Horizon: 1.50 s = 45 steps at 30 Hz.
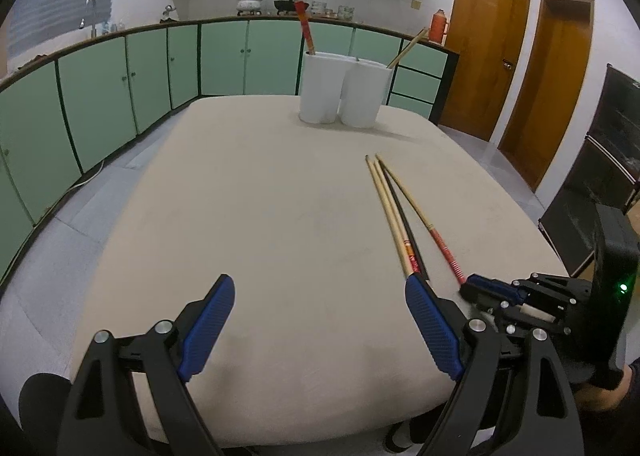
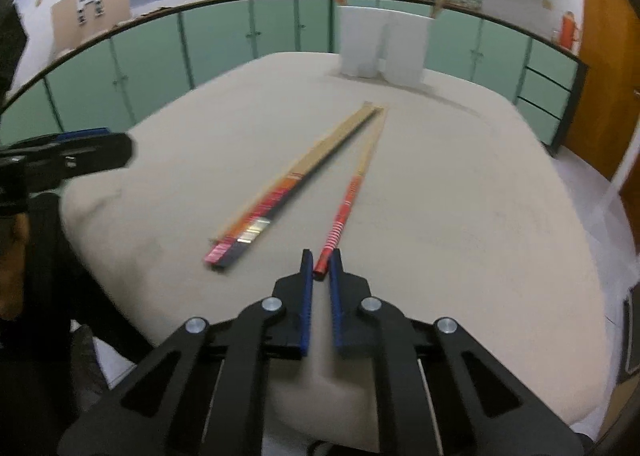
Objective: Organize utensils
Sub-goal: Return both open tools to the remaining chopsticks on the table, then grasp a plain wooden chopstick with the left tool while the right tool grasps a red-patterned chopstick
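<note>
Three chopsticks lie on the beige table (image 1: pixel 260 216). A red-handled one (image 2: pixel 348 196) lies apart to the right of a pair (image 2: pixel 280 192). My right gripper (image 2: pixel 321 262) is shut on the red handle end of the single chopstick (image 1: pixel 424 216), low at the table's near edge. It also shows in the left wrist view (image 1: pixel 466 288). My left gripper (image 1: pixel 320 288) is open and empty above the near edge, left of the pair (image 1: pixel 394 216). Two white holders (image 1: pixel 344 90) stand at the far side, each with a chopstick inside.
Green cabinets (image 1: pixel 120 96) run along the wall behind the table. Brown doors (image 1: pixel 488 56) are at the right. A black shelf unit (image 1: pixel 600 184) stands right of the table. The holders also show in the right wrist view (image 2: pixel 380 44).
</note>
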Available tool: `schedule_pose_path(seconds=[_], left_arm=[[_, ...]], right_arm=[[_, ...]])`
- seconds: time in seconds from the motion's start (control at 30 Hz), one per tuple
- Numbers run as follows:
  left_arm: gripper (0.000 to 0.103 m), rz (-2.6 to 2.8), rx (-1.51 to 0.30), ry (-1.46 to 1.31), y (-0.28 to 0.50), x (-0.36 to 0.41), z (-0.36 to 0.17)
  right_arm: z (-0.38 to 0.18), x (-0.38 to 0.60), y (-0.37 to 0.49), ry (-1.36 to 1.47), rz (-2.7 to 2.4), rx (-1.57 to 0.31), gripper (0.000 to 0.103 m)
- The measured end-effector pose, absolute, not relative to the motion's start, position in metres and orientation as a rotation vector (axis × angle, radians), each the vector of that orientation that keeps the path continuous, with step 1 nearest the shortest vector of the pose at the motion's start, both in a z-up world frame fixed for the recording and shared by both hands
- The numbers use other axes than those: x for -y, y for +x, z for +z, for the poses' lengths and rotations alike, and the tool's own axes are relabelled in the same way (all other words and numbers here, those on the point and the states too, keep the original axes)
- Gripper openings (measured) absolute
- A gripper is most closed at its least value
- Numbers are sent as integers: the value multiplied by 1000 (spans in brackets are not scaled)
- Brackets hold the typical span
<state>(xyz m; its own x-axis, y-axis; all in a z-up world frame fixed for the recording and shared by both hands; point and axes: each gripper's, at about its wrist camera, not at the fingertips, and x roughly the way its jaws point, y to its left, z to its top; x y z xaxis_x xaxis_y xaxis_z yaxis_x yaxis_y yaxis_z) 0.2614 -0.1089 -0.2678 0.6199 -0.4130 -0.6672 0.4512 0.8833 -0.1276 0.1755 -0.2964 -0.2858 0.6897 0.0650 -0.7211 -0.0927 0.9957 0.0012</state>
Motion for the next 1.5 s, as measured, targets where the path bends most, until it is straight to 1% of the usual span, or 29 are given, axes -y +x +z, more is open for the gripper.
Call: schedule_pose_path(seconds=[0.13,0.3,0.4,0.5,0.87,0.93,0.97,1.0,1.03,1.07,1.1,1.13,1.17,1.23,1.33,1.43,1.5], left_arm=[[85,-511,-749,64,262,117,-269],[85,-510,-761,104,261,133,-286],[84,-521,-794,141,259,142,-303],[84,-530,-812,173,256,148,-313],[84,-559,-781,249,250,180,-316],[82,-545,-762,254,251,184,-318],[76,-538,-752,250,252,185,-318],[73,-535,-739,247,253,186,-318],[61,-537,-729,243,253,187,-318],[45,-544,-718,238,253,187,-317],[37,-552,-703,235,253,188,-317],[20,-562,-693,228,253,187,-317],[9,-569,-680,220,252,187,-318],[7,-556,-663,215,251,184,-318],[7,-469,-653,199,256,175,-318],[7,-375,-672,147,265,160,-316],[7,-357,-689,137,268,154,-317]], right_arm=[[-285,318,170,8,55,-808,6],[-286,316,170,-6,61,-804,12],[-287,318,173,-18,29,-795,10],[-288,329,174,12,-3,-792,11],[-289,339,170,47,-7,-786,11],[-290,340,170,52,-8,-785,11],[-290,340,169,50,-7,-784,12],[-290,339,170,48,-6,-784,13],[-291,337,170,42,-6,-781,14],[-291,336,170,36,-8,-778,14],[-291,335,170,33,-13,-775,14],[-291,333,171,29,-22,-773,13],[-291,332,171,26,-30,-770,10],[-292,329,171,3,-80,-761,6],[-292,333,170,15,-179,-761,5],[-291,338,166,45,-236,-762,5],[-292,336,164,54,-214,-765,8]])
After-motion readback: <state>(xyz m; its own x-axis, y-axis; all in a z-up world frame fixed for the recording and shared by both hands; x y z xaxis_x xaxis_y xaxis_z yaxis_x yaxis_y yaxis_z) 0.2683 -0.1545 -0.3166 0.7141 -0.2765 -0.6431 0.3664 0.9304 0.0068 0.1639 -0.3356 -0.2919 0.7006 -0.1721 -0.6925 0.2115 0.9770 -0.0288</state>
